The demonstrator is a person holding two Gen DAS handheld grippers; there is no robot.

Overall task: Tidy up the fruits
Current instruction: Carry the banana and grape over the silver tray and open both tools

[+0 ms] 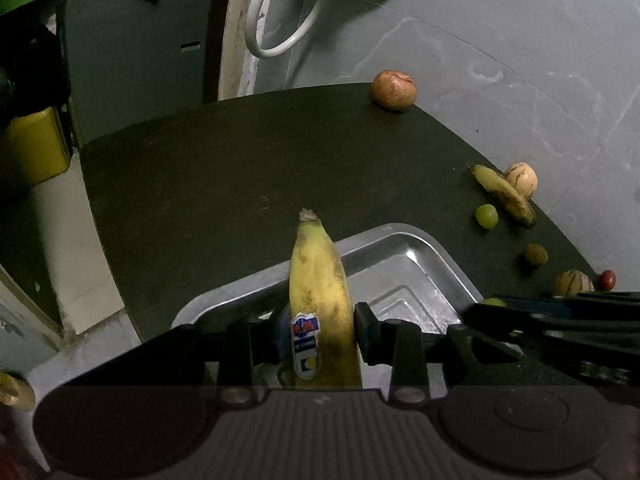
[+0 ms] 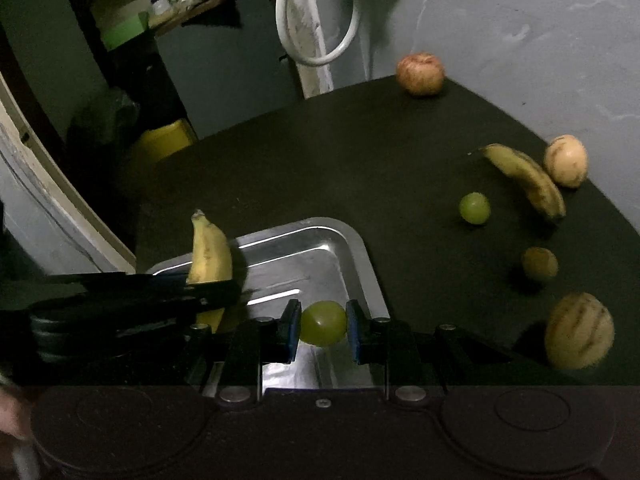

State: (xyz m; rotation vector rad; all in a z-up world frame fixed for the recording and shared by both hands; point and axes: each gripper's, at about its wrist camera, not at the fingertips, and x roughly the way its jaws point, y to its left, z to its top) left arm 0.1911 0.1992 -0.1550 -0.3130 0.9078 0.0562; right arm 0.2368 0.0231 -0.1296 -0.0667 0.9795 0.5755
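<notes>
Left wrist view: a yellow, brown-flecked banana with a blue-and-white sticker (image 1: pixel 322 312) is pinched between the pads of the left gripper (image 1: pixel 322 334) at lower centre, its stem pointing up the frame, and is held over the near rim of a shiny rectangular metal tray (image 1: pixel 404 248). The tray is set on a dark matte tabletop (image 1: pixel 224 168). At the top of that surface a reddish-brown apple (image 1: pixel 393 90) is seen; at the right edge a second, darker-spotted banana (image 1: pixel 505 194) lies touching a pale striped round fruit (image 1: pixel 522 178), with a loose green grape (image 1: pixel 486 216) just beside them.

Right wrist view: a round green grape (image 2: pixel 323 323) is clamped between the blue pads of the right gripper (image 2: pixel 323 330) at lower centre, above the tray's inner floor. The left gripper with its banana is seen at the left, over the tray's left rim. A larger striped yellow fruit (image 2: pixel 579 330) rests at the lower right, and a small brownish round fruit (image 2: pixel 539 264) sits just above it.
</notes>
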